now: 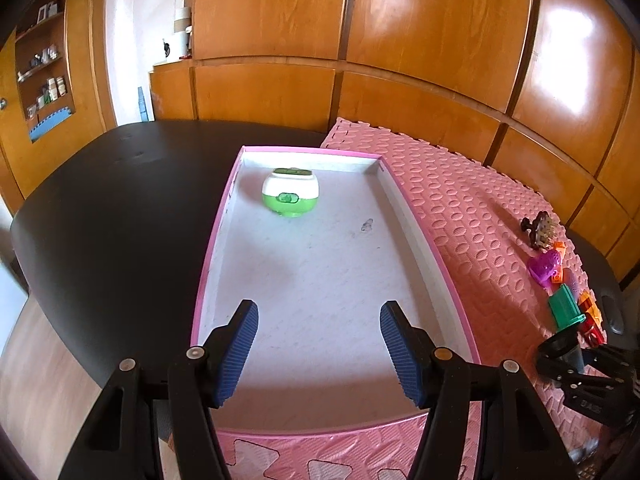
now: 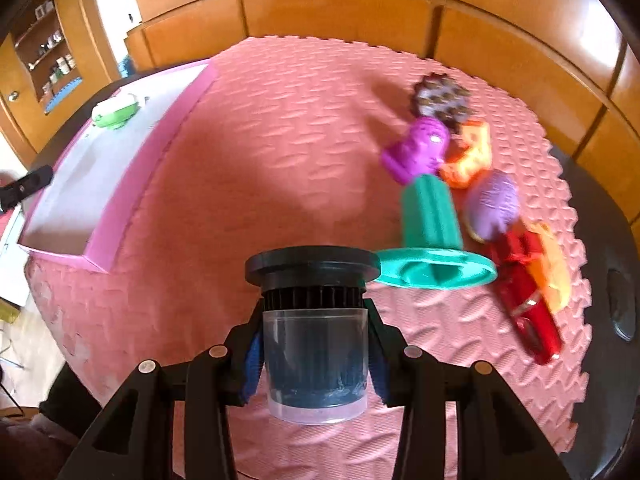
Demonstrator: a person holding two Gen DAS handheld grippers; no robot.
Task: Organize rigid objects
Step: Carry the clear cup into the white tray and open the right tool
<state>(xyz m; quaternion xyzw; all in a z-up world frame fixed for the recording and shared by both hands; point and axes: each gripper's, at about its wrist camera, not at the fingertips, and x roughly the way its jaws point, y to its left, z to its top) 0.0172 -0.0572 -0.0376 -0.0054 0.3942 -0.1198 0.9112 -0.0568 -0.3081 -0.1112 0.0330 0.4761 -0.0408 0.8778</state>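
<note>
A pink-rimmed shallow box (image 1: 416, 216) lies on the table, and a white and green rounded toy (image 1: 290, 193) sits at its far end. My left gripper (image 1: 319, 354) hangs open over the box's near end with nothing between its blue pads. My right gripper (image 2: 316, 354) is shut on a clear jar with a black ribbed lid (image 2: 314, 340), held above the pink foam mat (image 2: 260, 152). At the right edge of the left wrist view, the jar (image 1: 560, 350) and the right gripper show small. The box (image 2: 152, 120) and green toy (image 2: 115, 112) lie far left in the right wrist view.
A heap of toys lies on the mat's right side: a green piece with a wide base (image 2: 434, 240), a purple piece (image 2: 416, 150), orange pieces (image 2: 472, 152), a red car (image 2: 528, 300), a lilac ball (image 2: 494, 204), a brown spiky disc (image 2: 440, 98). Wooden cabinets stand behind the dark table (image 1: 120, 200).
</note>
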